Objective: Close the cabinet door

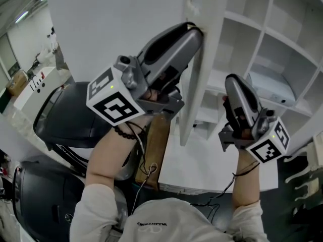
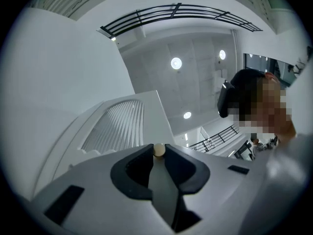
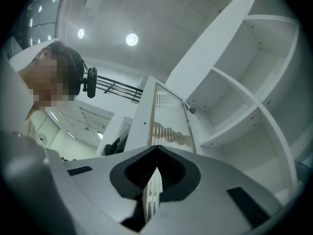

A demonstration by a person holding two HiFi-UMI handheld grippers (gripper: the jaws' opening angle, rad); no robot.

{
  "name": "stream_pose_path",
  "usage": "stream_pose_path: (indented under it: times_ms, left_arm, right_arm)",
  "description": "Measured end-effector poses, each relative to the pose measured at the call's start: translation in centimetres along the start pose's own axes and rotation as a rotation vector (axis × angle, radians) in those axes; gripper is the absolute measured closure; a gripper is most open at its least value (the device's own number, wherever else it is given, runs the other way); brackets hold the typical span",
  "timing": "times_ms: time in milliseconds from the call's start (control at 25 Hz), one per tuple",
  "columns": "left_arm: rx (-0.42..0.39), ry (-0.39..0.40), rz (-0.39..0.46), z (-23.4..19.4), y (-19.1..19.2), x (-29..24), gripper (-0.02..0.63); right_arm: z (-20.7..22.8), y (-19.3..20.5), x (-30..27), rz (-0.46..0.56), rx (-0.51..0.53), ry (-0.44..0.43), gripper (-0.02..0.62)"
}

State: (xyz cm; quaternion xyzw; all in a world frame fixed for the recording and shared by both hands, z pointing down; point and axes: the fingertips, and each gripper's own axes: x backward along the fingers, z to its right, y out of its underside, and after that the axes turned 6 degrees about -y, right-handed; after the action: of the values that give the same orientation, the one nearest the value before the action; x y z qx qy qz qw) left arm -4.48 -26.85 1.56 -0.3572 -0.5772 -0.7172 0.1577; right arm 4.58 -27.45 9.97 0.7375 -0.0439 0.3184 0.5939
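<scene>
The left tongs (image 1: 195, 32) clench the small pale knob (image 2: 159, 150) of the cabinet door (image 1: 204, 69); the right tongs (image 3: 156, 153), clenched on nothing, have white shelves (image 1: 282, 39) ahead and that door at their left.

Bright ceiling lamps (image 2: 176, 62) — soft shadows, fisheye edges black.

White cabinet door (image 3: 143, 112), ribbed panel (image 3: 168, 116)

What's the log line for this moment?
cabinet door: open | left gripper: shut on knob | right gripper: shut, empty
</scene>
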Motion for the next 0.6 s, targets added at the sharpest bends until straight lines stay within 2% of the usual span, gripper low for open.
stream_pose_path:
  times_ms: [160, 600]
  left_arm:
    - [-0.05, -0.023, -0.025, 0.5, 1.2, -1.5, 0.532]
    - [-0.185, -0.099, -0.06, 1.5, 4.9, -4.6, 0.534]
  right_arm:
    - [1.0, -0.6, 1.8, -0.022, 0.073, 0.059, 0.586]
    - [3.2, -1.0, 6.5, -0.062, 0.14, 0.172, 0.586]
